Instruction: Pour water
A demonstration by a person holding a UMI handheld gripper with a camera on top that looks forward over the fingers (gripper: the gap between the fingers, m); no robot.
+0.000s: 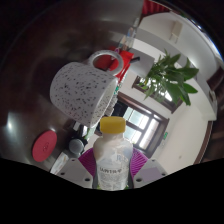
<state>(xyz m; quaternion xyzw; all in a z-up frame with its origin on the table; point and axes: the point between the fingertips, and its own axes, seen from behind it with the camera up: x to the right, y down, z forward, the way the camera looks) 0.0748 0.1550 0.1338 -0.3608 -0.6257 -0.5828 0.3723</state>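
Clamped on a bottle [113, 160] by both fingers [88, 160], cap [113, 126] on. Held up in the gripper [113, 165], just under a speckled mug [84, 90] to the far left. No water visible, so probably pouring not yet begun.

Lighting: bright daylight from the window [140, 125] behind the bottle [112, 158]; its panes glare white. Distortion: strong fisheye, lines bowing away from the window. Focus: speckled mug [84, 92] soft; plant [172, 80] sharper.

Green plant [172, 78] near window [140, 125], red disc [45, 148]
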